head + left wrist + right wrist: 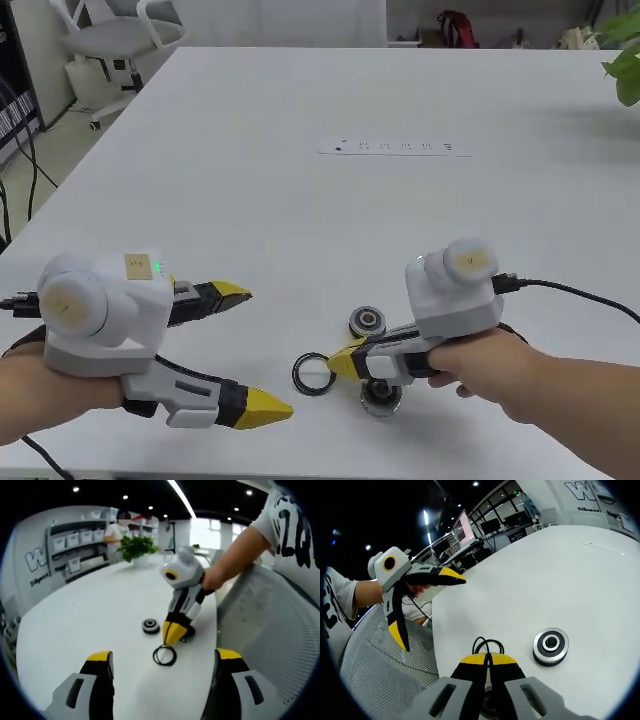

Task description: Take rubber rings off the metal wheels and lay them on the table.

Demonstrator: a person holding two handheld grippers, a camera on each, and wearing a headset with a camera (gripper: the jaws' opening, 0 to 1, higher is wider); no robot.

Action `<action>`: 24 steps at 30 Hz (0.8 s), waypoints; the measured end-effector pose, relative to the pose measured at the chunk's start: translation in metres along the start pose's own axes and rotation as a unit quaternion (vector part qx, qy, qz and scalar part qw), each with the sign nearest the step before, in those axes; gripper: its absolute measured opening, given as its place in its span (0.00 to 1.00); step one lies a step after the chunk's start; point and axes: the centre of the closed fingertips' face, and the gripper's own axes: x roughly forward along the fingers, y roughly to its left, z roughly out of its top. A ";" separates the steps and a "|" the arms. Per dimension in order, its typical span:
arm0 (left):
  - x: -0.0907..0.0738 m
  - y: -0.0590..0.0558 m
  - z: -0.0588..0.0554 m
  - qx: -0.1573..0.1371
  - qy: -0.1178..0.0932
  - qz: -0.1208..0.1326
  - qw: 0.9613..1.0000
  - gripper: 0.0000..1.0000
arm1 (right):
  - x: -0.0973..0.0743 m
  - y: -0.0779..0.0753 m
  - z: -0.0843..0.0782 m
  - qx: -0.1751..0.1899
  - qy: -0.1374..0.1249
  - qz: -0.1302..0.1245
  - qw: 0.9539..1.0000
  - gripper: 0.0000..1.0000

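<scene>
A black rubber ring (pixel 312 372) lies flat on the white table. My right gripper (pixel 337 365) is shut, its yellow tips pinching the ring's edge; the ring (pixel 488 643) loops out just past those tips (pixel 487 656). A metal wheel (pixel 367 321) with a dark rim stands just beyond, also seen as the wheel (pixel 550 646) and the wheel (pixel 150 626). A second wheel (pixel 381 396) sits under the right gripper, partly hidden. My left gripper (pixel 255 350) is open and holds nothing, left of the ring (pixel 165 655).
The white table (pixel 330 220) stretches far ahead, with a strip of small printed marks (pixel 393 147) at mid-distance. An office chair (pixel 110 40) stands beyond the far left corner. Plant leaves (pixel 625 60) hang at the right edge. The near table edge runs just below both grippers.
</scene>
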 end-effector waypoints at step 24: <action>0.001 -0.003 -0.004 0.005 0.014 -0.003 1.000 0.82 | -0.014 -0.012 0.015 0.004 -0.030 -0.030 0.999 0.07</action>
